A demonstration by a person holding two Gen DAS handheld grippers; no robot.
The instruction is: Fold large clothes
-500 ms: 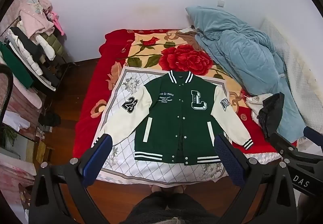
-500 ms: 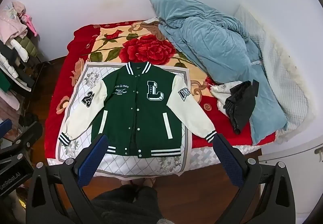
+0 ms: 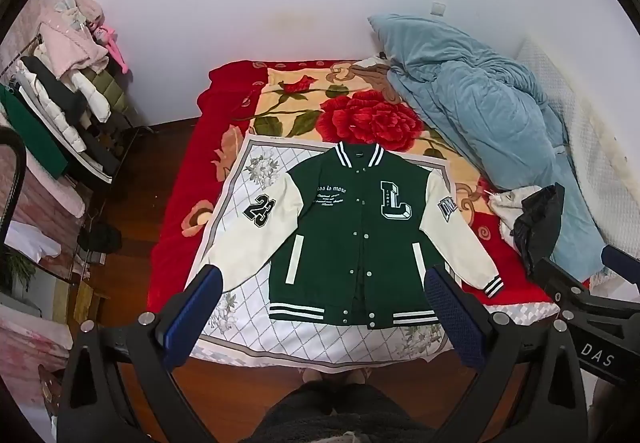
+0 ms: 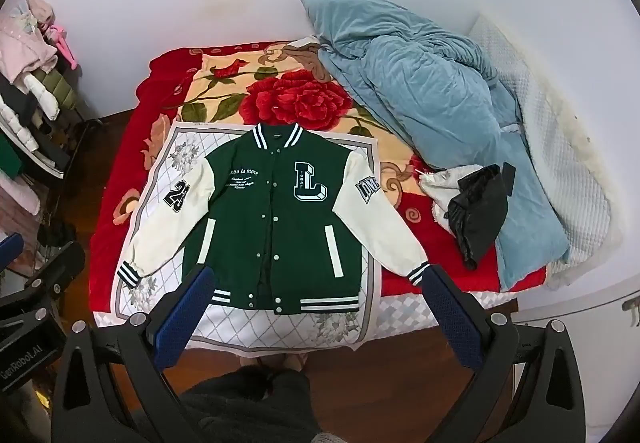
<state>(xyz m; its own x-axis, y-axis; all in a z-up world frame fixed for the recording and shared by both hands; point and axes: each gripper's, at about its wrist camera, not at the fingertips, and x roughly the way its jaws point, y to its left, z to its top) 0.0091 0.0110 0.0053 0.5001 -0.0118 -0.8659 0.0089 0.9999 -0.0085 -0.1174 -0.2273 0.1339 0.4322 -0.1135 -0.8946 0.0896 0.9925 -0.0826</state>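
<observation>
A green varsity jacket (image 3: 356, 239) with cream sleeves, a white "L" and a "23" patch lies flat, front up and snapped shut, sleeves spread, on a white patterned cloth (image 3: 240, 307) on the bed. It also shows in the right wrist view (image 4: 280, 219). My left gripper (image 3: 320, 307) is open and empty, held high above the jacket's hem. My right gripper (image 4: 316, 307) is open and empty, also high above the hem. The right gripper's body shows at the left wrist view's right edge (image 3: 592, 307).
The bed has a red rose blanket (image 3: 368, 115). A crumpled blue duvet (image 3: 480, 111) and a black garment (image 3: 536, 223) lie on its right side. A clothes rack (image 3: 60, 115) stands on the left. The person's feet (image 3: 336, 375) stand on the wooden floor at the bed's foot.
Both views have shifted only slightly; the jacket has not moved and both grippers stay open.
</observation>
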